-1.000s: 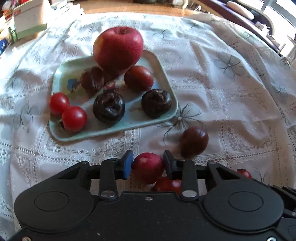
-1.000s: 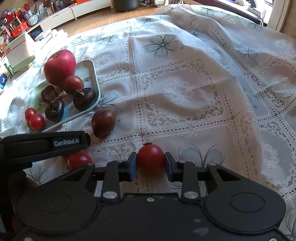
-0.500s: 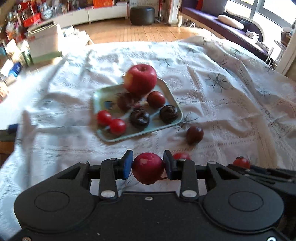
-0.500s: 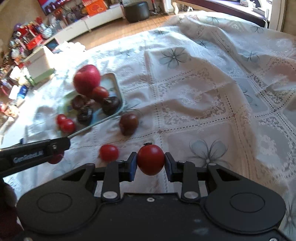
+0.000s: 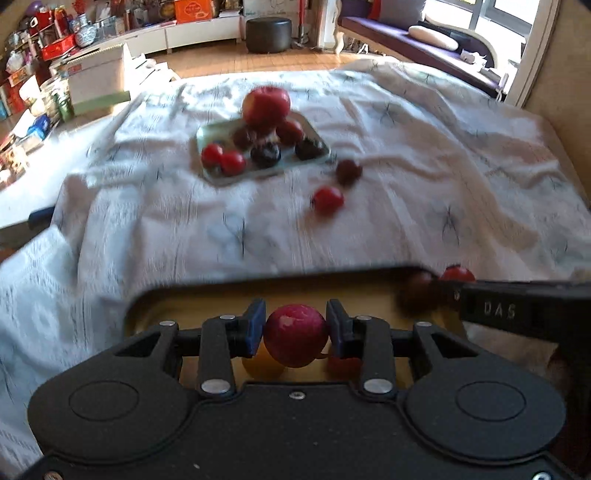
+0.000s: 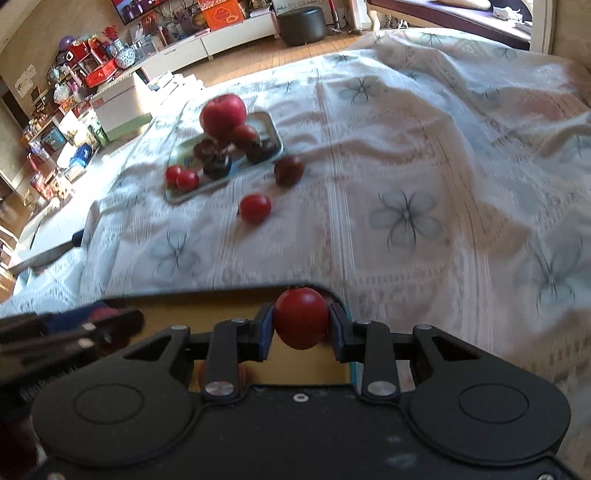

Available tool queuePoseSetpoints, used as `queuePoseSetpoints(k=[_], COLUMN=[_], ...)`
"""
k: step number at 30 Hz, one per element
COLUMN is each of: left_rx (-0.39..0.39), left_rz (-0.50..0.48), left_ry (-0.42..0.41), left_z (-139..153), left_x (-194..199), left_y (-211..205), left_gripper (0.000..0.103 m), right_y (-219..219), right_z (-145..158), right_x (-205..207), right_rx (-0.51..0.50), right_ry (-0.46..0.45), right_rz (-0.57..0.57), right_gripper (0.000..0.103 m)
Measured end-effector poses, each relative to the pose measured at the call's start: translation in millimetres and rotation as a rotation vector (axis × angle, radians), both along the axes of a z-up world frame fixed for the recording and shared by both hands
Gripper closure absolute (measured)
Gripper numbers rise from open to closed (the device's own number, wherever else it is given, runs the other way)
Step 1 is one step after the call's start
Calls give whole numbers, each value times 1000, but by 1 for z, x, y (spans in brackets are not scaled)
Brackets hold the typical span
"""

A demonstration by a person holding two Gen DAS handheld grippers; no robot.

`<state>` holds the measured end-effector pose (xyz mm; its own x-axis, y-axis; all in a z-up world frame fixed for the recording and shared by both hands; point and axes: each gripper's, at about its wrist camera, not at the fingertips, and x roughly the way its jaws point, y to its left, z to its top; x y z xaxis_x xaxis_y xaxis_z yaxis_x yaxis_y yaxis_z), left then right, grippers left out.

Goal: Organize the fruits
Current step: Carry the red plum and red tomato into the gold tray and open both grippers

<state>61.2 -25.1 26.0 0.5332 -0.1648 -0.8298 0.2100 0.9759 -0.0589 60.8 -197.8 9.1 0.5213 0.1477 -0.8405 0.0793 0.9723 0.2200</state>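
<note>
My left gripper (image 5: 295,334) is shut on a small red fruit (image 5: 295,336) above a yellow tray (image 5: 236,295) at the near edge. My right gripper (image 6: 301,325) is shut on a red tomato (image 6: 301,317) over the same yellow tray's (image 6: 221,306) right end. Farther off, a pale green tray (image 5: 218,179) holds a big red apple (image 5: 266,105), two tomatoes and several dark fruits. A loose tomato (image 5: 328,199) and a dark plum (image 5: 348,171) lie on the cloth between the trays. The right gripper's tomato (image 5: 458,275) shows at the left wrist view's right side.
A white lace tablecloth (image 6: 406,155) with grey flowers covers the table. A white and green box (image 6: 122,110) stands at the far left edge. Beyond lie a wooden floor, a dark stool (image 5: 267,33) and cluttered shelves.
Both grippers have pulled back toward me and risen, each keeping its fruit. The green tray now looks small and far, and a yellow tray has come into view under the fingers.
</note>
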Motion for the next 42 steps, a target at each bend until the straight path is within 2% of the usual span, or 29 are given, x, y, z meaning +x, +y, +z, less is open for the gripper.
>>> queuePoseSetpoints(k=[8,12,18,22,29,42], left_rx=[57,47,67,70,82,80], left_rz=[19,34,64,83,86,90], left_ry=[8,34,18,39,6,27], left_z=[-25,-34,-36,-40,-38,-42], left_x=[-29,-33,-33,-28,-31,-33], left_y=[-7,-6,-5,-2,-3,-3], left_gripper=[59,59,59,59,54,54], right_y=[3,7,14,14,18,21], right_z=[-7,-9,-10,-11,-10,-9], right_x=[-21,-23,-25,-25,-27,-29], right_rx=[-45,-56,-71,-71,-71,-69], right_ry=[3,1,-4,3,2,-4], right_rz=[-2,10,33,43,61,72], right_gripper=[70,70,70,70,70,68])
